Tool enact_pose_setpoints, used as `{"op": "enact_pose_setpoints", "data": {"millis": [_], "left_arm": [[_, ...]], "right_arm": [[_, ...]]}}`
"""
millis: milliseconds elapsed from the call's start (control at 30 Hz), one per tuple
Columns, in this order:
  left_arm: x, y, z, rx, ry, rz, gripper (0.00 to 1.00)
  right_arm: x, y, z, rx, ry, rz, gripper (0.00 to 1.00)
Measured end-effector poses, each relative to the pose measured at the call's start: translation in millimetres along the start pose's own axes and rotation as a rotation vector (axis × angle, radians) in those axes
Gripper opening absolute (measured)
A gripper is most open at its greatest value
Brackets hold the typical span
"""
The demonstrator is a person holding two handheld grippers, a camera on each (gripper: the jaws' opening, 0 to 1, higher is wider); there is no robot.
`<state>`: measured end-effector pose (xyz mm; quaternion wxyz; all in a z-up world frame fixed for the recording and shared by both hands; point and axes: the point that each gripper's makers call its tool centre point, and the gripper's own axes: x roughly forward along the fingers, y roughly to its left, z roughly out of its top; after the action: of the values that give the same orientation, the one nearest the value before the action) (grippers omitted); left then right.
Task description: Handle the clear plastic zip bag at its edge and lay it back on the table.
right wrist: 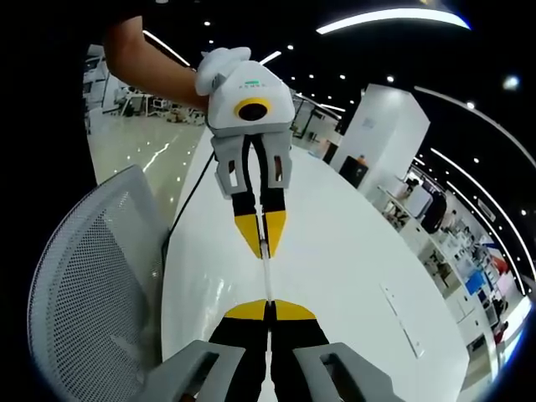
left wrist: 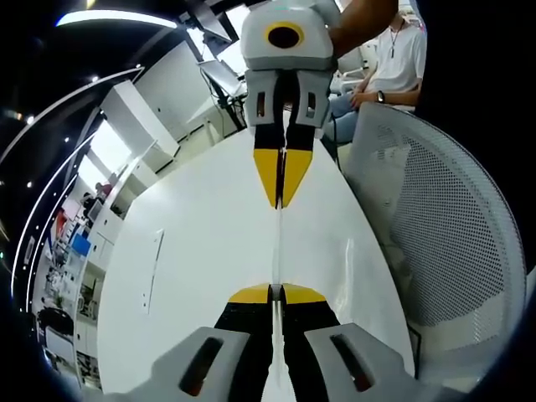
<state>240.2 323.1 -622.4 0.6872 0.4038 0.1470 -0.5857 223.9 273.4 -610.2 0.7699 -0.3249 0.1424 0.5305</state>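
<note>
The clear plastic zip bag [left wrist: 279, 247] is stretched edge-on between my two grippers and shows as a thin pale strip above the white table [left wrist: 193, 251]. In the left gripper view my left gripper [left wrist: 276, 291] is shut on the near end of the strip. My right gripper [left wrist: 281, 201] faces it from above, shut on the far end. In the right gripper view the right gripper [right wrist: 270, 306] pinches the bag [right wrist: 267, 280], and the left gripper [right wrist: 263, 249] holds the other end, with a person's arm behind it. The rest of the bag is too clear to make out.
A white mesh chair [left wrist: 444, 226] [right wrist: 92, 268] stands close against the long side of the table [right wrist: 352, 251]. A flat narrow strip [left wrist: 153, 272] [right wrist: 402, 322] lies on the tabletop. A seated person [left wrist: 402, 59] is beyond the table's far end.
</note>
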Motion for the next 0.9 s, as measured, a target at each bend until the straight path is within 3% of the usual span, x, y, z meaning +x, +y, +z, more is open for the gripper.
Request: {"op": "enact_pose_setpoints", "data": {"millis": [900], "left_arm": [[-2.5,0.2,-3.7,-0.005,0.005,-0.001,0.0]], "right_arm": [[-6.0,-0.2,-1.5,0.005,0.0,-0.004,0.0]]}}
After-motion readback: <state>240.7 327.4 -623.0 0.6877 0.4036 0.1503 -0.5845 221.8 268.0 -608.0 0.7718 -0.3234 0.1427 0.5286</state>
